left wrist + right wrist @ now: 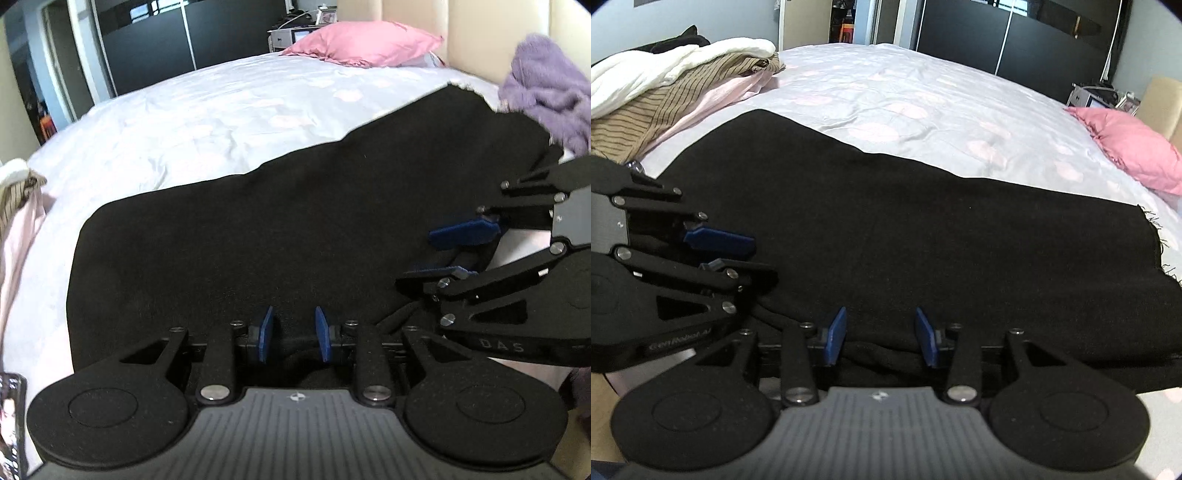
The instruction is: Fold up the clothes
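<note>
Black cloth [258, 229], one piece, lies flat on the white bed [221, 110] in the left wrist view, its long axis running from lower left to the upper right toward one purple garment [546, 85] and one pink pillow [365, 42]; the left gripper [294, 334] sits at its near edge, fingers released with dark fabric between them. In the right wrist view the right gripper [881, 338] is likewise spread at the near edge, and one pile of clothes [665, 85] sits beyond the cloth's left end.
</note>
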